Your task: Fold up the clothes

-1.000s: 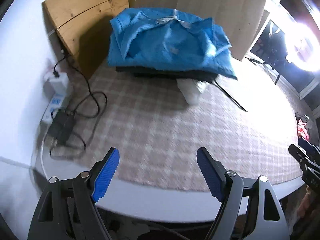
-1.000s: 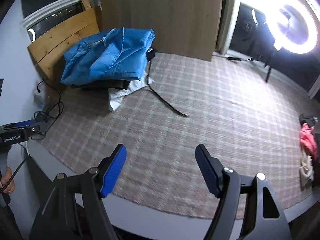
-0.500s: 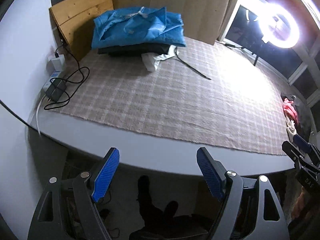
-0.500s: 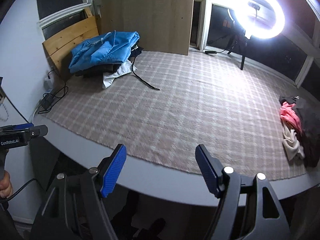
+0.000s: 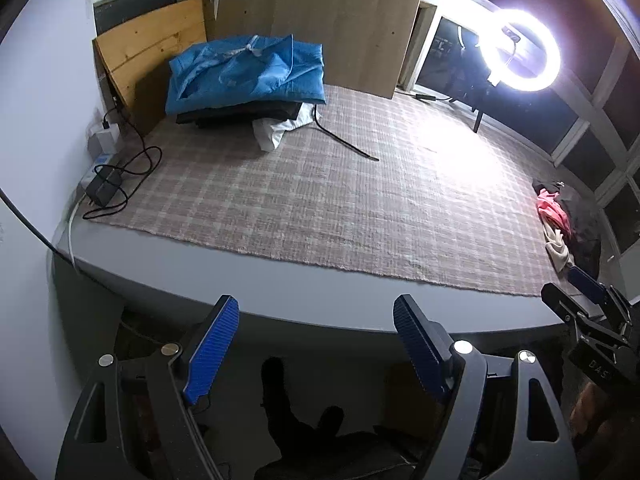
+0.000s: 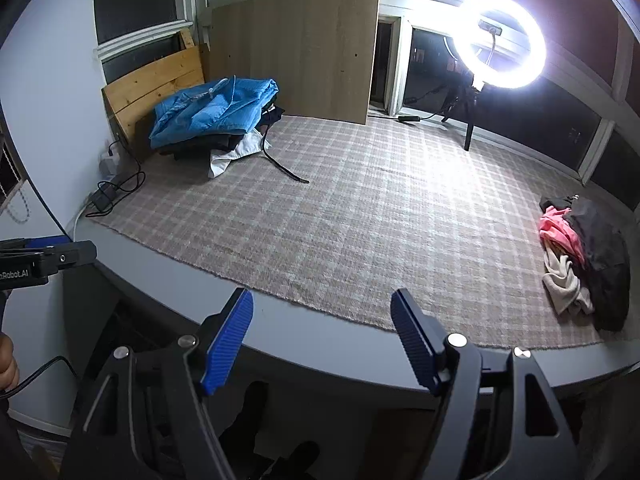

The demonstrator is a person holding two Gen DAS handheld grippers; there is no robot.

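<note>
We hold both tongs, left (image 5: 316, 350) and right (image 6: 322, 342), apart and empty; folded stack (image 5: 246, 76) done, crumpled pile (image 6: 580, 264) remains.

We have drawn both grippers, left gripper (image 5: 316, 346) and right gripper (image 6: 322, 340), back from the blue garment (image 5: 248, 72) (now past the table edge (image 5: 320, 304)).

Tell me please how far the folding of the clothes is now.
Done: a blue garment lies folded on top of a stack of dark clothes in the far left corner of the checked cloth. In hand: nothing; the left gripper and the right gripper are open and empty. Left: an unfolded heap of pink, cream and black clothes at the right edge.
</note>
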